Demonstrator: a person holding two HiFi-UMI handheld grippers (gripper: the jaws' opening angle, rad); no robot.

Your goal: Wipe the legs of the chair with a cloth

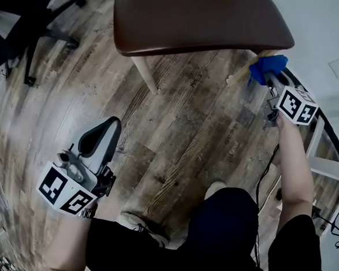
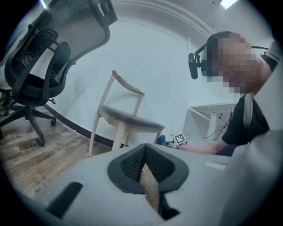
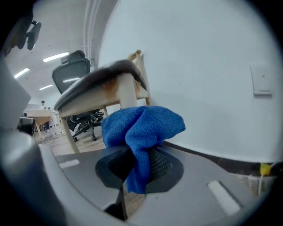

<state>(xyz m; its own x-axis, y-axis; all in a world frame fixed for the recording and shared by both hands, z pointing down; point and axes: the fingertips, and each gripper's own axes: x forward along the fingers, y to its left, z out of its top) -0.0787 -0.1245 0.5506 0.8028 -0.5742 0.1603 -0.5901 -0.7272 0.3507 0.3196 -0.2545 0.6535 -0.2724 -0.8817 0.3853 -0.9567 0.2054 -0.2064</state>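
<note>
Right gripper view: jaws clamping blue cloth [image 3: 141, 132].

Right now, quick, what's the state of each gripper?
Left gripper: closed, nothing between its jaws.
Right gripper: closed on the blue cloth.

Open wooden floor [image 1: 186, 131] runs between the chair's near leg [image 1: 145, 74] and the person's knee [image 1: 221, 215], with room for either claw to pass. The chair seat [image 1: 202, 17] overhangs above. The right claw [image 1: 268, 76], clamped on the blue cloth [image 1: 269, 66], sits in a tight gap between the far leg [image 1: 240, 74] and the white wall [image 1: 324, 28]. An office chair [image 1: 40, 25] blocks the far left, well apart from the left claw [image 1: 103, 134].
</note>
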